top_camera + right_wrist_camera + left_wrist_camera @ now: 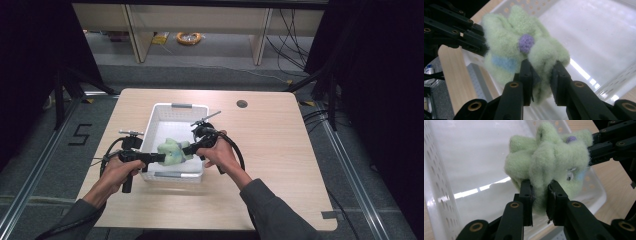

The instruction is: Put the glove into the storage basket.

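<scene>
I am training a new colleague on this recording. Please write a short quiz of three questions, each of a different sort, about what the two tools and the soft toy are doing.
1. True or false: the left tool is shut on the green plush toy.
2. Multiple choice: the toy is held above which thing? A) the bare wooden table B) the white basket C) the floor
3. Fill in: the small round knob on the toy, seen from the right tool, is ____ in colour.

Key: 1 true; 2 B; 3 purple.
</scene>
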### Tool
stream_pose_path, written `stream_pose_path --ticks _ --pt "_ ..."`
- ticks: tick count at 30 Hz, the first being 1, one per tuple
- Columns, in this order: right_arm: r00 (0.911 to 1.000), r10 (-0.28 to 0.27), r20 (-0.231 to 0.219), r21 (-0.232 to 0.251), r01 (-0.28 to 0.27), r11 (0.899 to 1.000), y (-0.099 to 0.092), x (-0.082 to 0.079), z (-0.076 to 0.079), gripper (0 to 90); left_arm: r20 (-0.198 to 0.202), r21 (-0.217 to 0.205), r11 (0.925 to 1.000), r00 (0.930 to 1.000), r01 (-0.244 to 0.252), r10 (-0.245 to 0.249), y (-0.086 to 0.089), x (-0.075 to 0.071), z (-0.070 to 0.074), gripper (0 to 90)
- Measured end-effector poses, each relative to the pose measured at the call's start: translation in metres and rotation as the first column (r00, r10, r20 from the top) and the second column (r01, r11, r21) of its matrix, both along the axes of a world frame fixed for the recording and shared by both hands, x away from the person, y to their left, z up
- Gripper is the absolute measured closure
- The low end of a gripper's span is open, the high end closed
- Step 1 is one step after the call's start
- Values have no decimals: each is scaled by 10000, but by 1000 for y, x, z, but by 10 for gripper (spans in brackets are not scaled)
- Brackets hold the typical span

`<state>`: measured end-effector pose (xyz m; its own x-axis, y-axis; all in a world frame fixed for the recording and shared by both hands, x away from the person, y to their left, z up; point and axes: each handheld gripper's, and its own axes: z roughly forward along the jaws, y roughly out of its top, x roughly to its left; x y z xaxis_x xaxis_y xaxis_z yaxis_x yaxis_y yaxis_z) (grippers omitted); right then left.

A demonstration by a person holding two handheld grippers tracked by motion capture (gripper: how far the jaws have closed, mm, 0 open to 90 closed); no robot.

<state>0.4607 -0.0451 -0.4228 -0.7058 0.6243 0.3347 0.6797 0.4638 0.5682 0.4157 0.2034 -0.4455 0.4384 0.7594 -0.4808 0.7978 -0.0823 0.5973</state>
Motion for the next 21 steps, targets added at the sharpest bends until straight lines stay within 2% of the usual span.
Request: stream_pose_path --ticks 2,3,6,12,21 --pt "10000 3 35 -72 -3 10000 2 3 -5 743 -102 113 9999 9999 48 -46 0 2 -3 753" --pt "9999 -86 -109 -116 85 9999 3 3 -6 743 -144 145 9999 9999 15 -13 -1 3 -4 753" --pt "10000 11 -6 -77 -11 10000 4 5 -12 742 -281 263 9996 9996 35 -28 0 7 -7 751" --pt "9996 -97 -264 -273 90 9996 7 5 -21 737 -502 747 9971 9987 108 -70 -3 12 -12 749" --pt "9995 -55 -296 -620 37 9981 10 2 -26 724 -678 834 9961 9975 276 -220 -4 13 -14 741"
